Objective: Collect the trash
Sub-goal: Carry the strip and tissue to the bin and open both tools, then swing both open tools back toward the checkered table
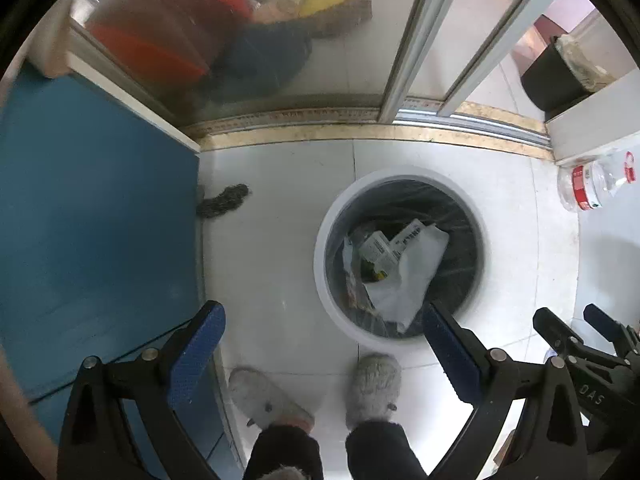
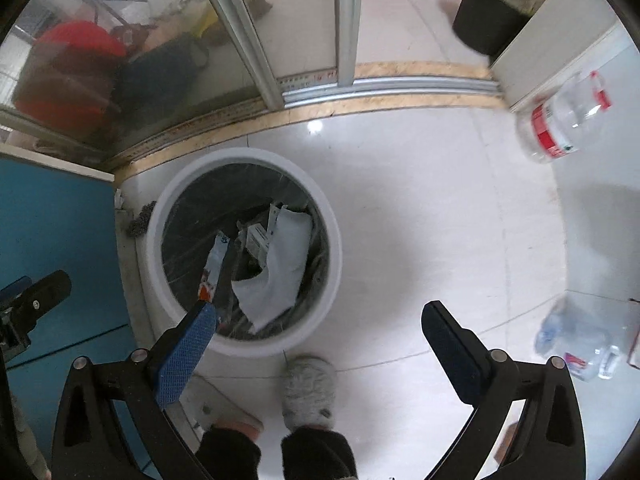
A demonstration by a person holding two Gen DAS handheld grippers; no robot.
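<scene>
Seen from above, a white trash bin (image 1: 402, 256) holding paper scraps stands on the tiled floor (image 1: 512, 208). The left tool (image 1: 324, 350) and right tool (image 2: 320, 346) both gape wide, gripping nothing.

Place: a home, the floor by a sliding glass door.
Floor: pale glossy tiles (image 1: 280, 240).
Door: aluminium-framed sliding door (image 1: 404, 40) on a floor track at 12 o'clock.
Behind glass: red bucket (image 1: 160, 40) at 11 o'clock.
Bin: white lined waste bin (image 1: 332, 280), centre.
Footwear: fluffy grey slippers (image 1: 376, 388) at 6 o'clock.
Bottle: clear plastic bottle (image 1: 596, 184) at 3 o'clock.
</scene>
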